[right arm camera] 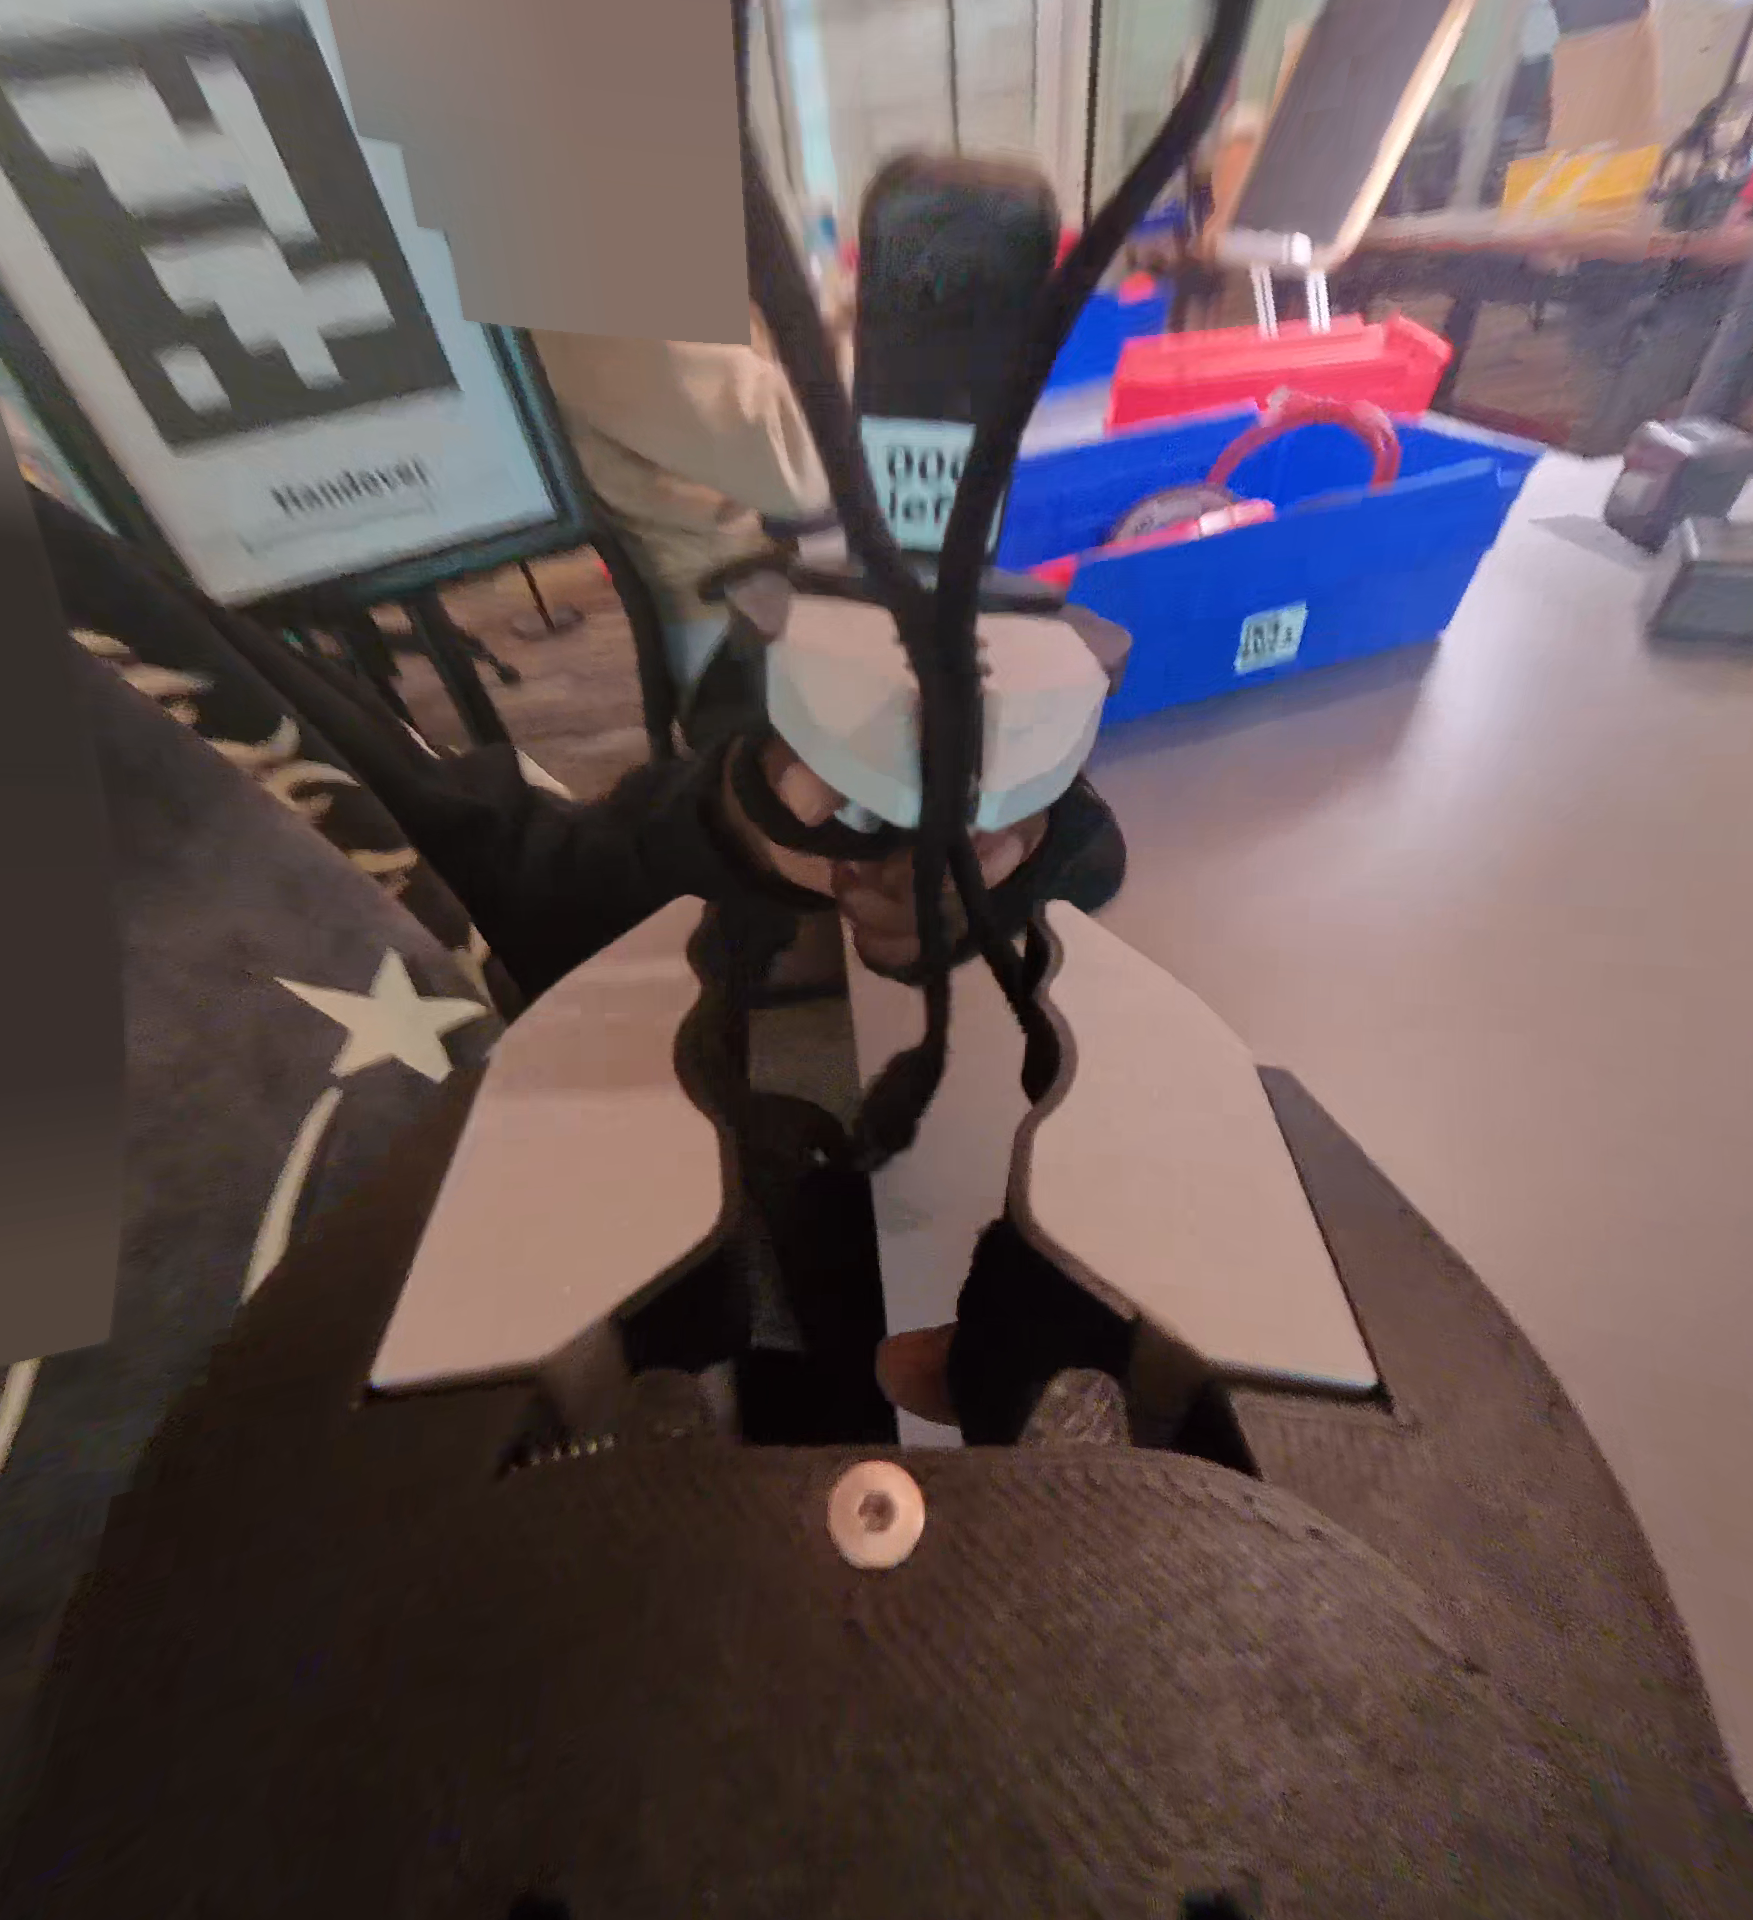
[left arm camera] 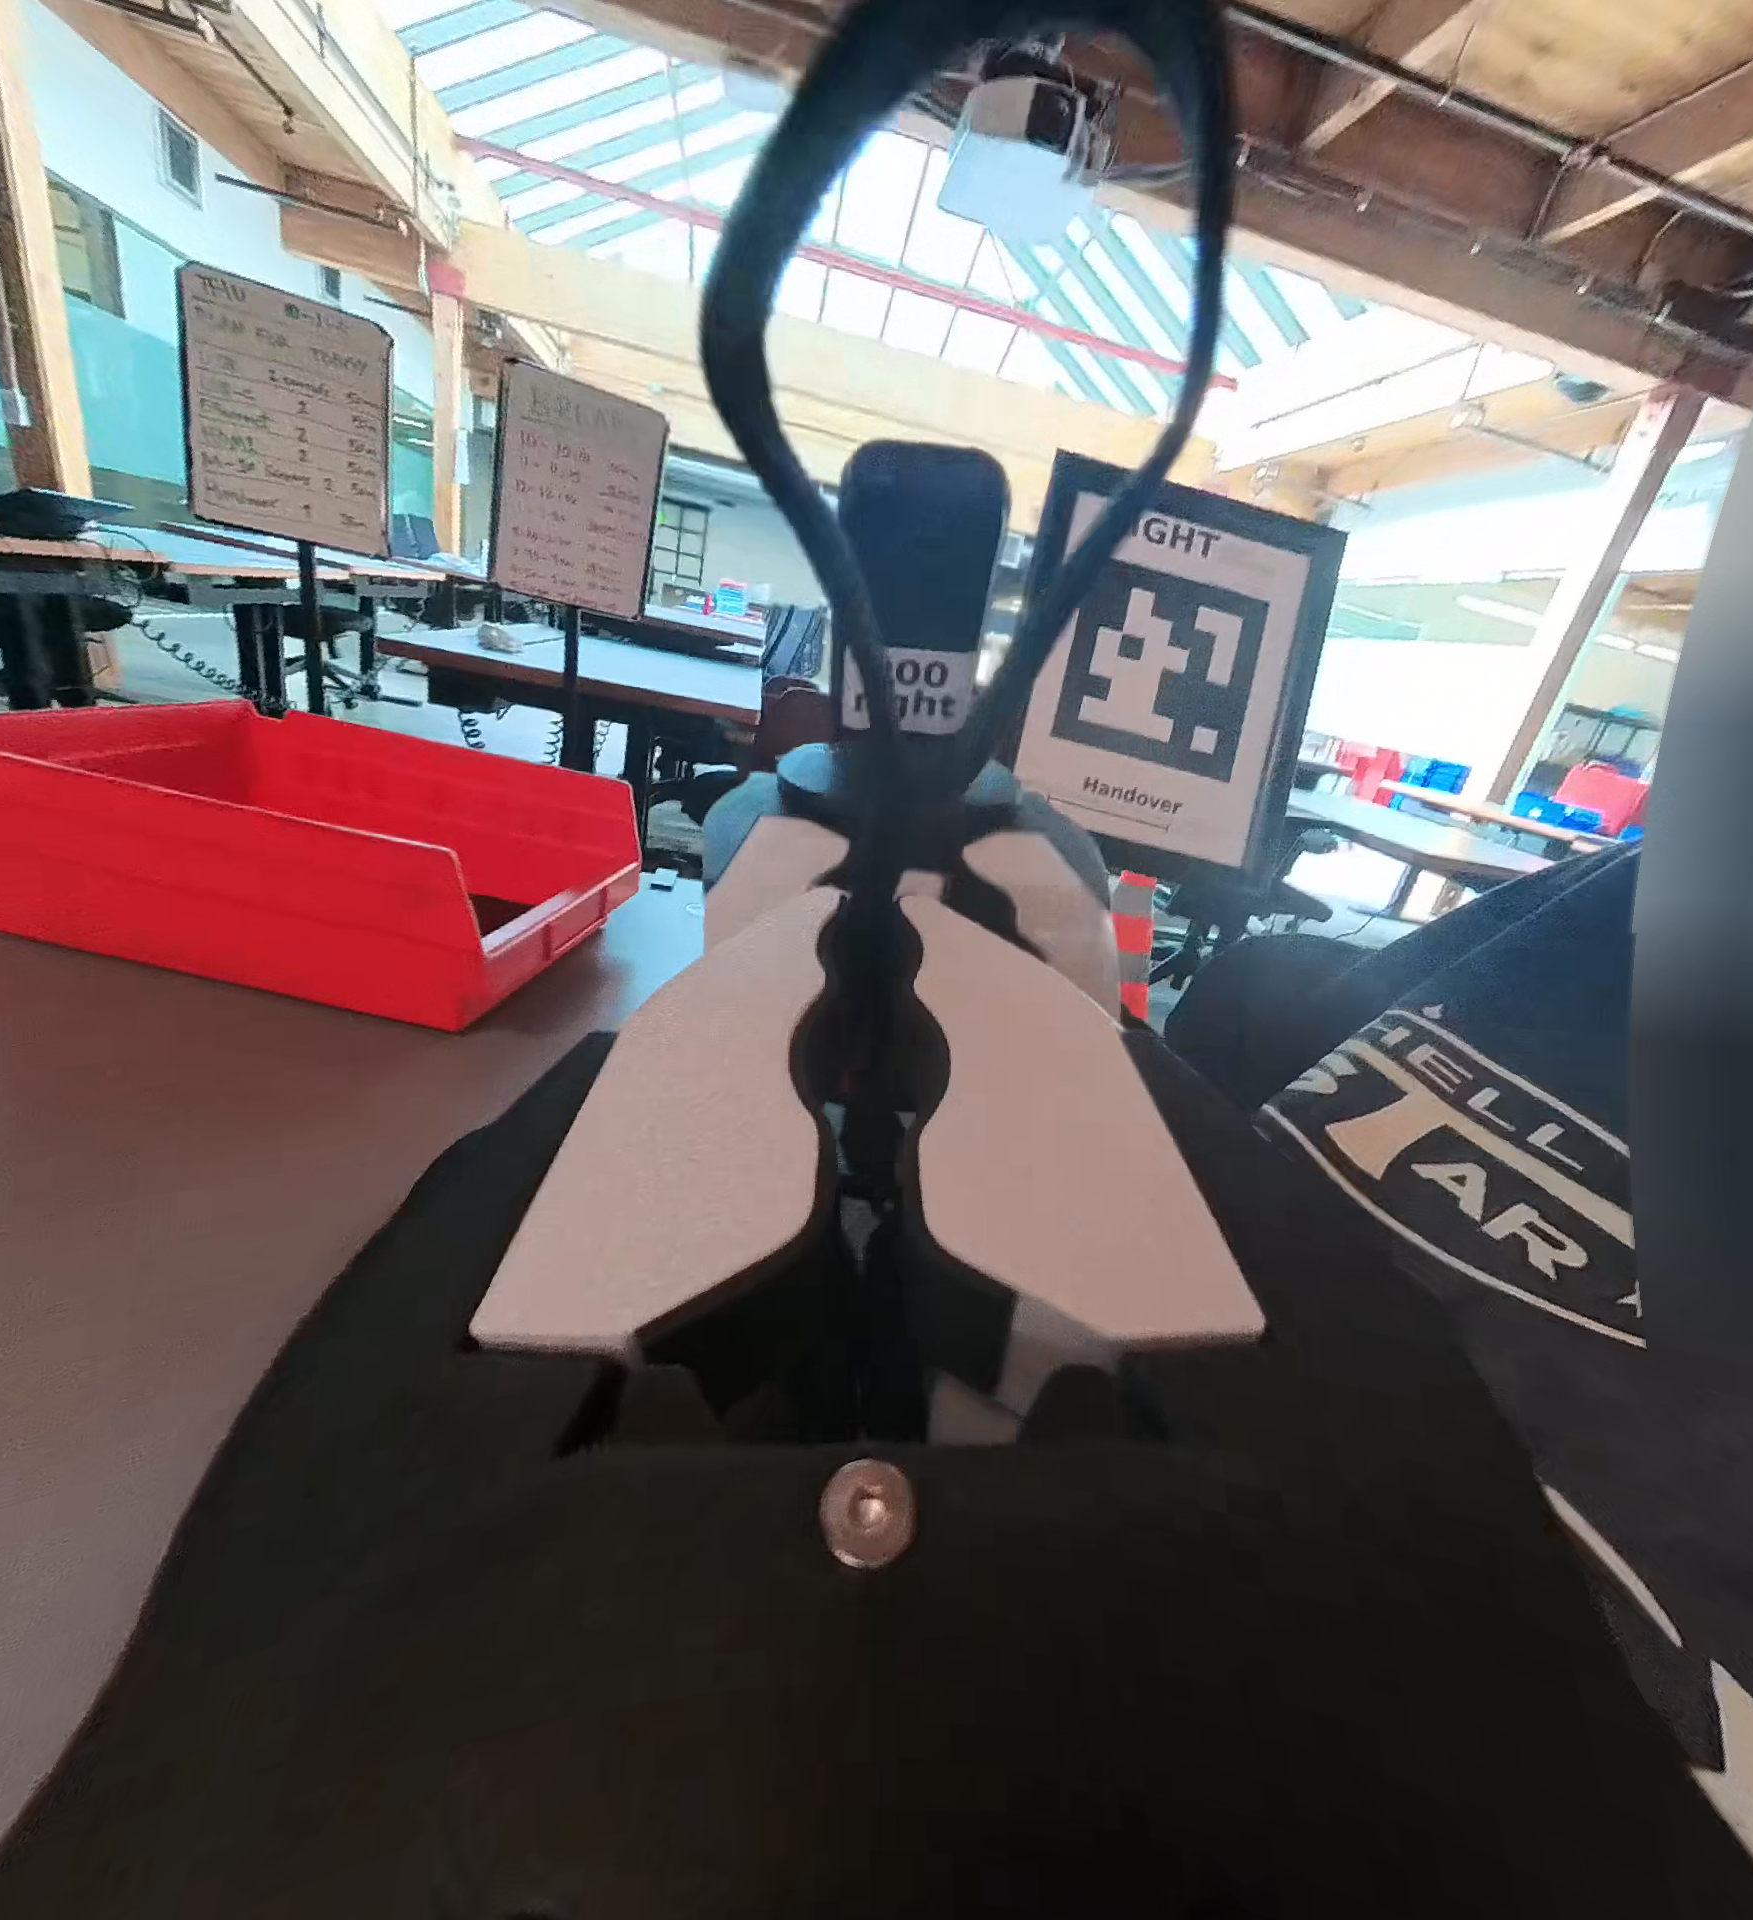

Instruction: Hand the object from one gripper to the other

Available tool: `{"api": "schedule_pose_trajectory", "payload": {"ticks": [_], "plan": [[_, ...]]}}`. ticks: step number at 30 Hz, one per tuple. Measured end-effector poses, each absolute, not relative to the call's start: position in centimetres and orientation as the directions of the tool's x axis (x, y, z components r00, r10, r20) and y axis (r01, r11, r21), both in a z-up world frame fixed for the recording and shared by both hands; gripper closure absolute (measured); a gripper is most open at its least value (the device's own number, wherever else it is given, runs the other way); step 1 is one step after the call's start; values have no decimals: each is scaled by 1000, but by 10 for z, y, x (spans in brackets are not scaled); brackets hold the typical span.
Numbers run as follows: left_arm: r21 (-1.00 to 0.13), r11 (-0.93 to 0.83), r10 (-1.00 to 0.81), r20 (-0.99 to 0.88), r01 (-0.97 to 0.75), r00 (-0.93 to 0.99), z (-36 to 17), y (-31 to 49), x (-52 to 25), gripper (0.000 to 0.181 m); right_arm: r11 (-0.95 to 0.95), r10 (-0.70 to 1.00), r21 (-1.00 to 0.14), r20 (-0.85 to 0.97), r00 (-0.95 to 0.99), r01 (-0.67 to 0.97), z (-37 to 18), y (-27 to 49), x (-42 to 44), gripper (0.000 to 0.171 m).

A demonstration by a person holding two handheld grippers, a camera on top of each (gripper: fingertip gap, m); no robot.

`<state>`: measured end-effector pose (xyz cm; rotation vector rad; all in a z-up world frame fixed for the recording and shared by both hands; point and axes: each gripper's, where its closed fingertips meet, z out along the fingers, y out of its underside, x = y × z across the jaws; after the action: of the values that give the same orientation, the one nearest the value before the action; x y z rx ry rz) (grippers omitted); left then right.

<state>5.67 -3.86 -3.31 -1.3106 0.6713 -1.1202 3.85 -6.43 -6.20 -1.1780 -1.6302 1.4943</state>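
A black cable point(left arm camera: 747, 239) stands up in a loop between two grippers that face each other above the table. My left gripper point(left arm camera: 867, 904) is shut on the cable's gathered strands. In the right wrist view the left gripper point(right arm camera: 939, 717) shows straight ahead, clamped on the cable point(right arm camera: 1111, 218). My right gripper point(right arm camera: 872, 925) is open, and the cable's lower strands hang between its fingers point(right arm camera: 623, 1091). In the left wrist view the right gripper's grey fingers point(left arm camera: 778, 862) flank the left gripper's tip.
A red bin point(left arm camera: 228, 831) sits on the dark table point(left arm camera: 124, 1143) to the left. A blue bin point(right arm camera: 1267, 582) with red items stands at the back right. A framed marker sign point(left arm camera: 1173, 665) stands behind. A person's dark printed shirt point(left arm camera: 1474, 1143) is close by. Less than 4 cm separates the two grippers' tips.
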Motion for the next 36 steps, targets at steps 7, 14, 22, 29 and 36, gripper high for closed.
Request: {"api": "schedule_pose_trajectory", "payload": {"ticks": [7, 14, 22, 29, 36], "plan": [[-978, -145, -905, 193, 152, 379, -48, -37, 61, 176, -191, 905, -981, -185, -382, 23, -33, -53, 39, 132], [-984, -164, -911, 176, 64, 373, -62, -38, 71, 176, -156, 925, -987, -134, -356, -33, -31, -50, 38, 165], [-960, -155, -927, 224, 235, 302, -29, -48, 53, 135, -111, 903, -994, -111, -416, 25, -39, -62, 37, 165], [-923, -207, -939, 280, 324, 198, -19, -55, 53, 159, -71, 867, -993, -106, -487, 89, -53, -83, 31, 165], [-966, -120, -932, 189, 230, 309, -25, -53, 55, 176, -32, 884, -992, -84, -459, 119, -60, -75, 32, 158]]}}
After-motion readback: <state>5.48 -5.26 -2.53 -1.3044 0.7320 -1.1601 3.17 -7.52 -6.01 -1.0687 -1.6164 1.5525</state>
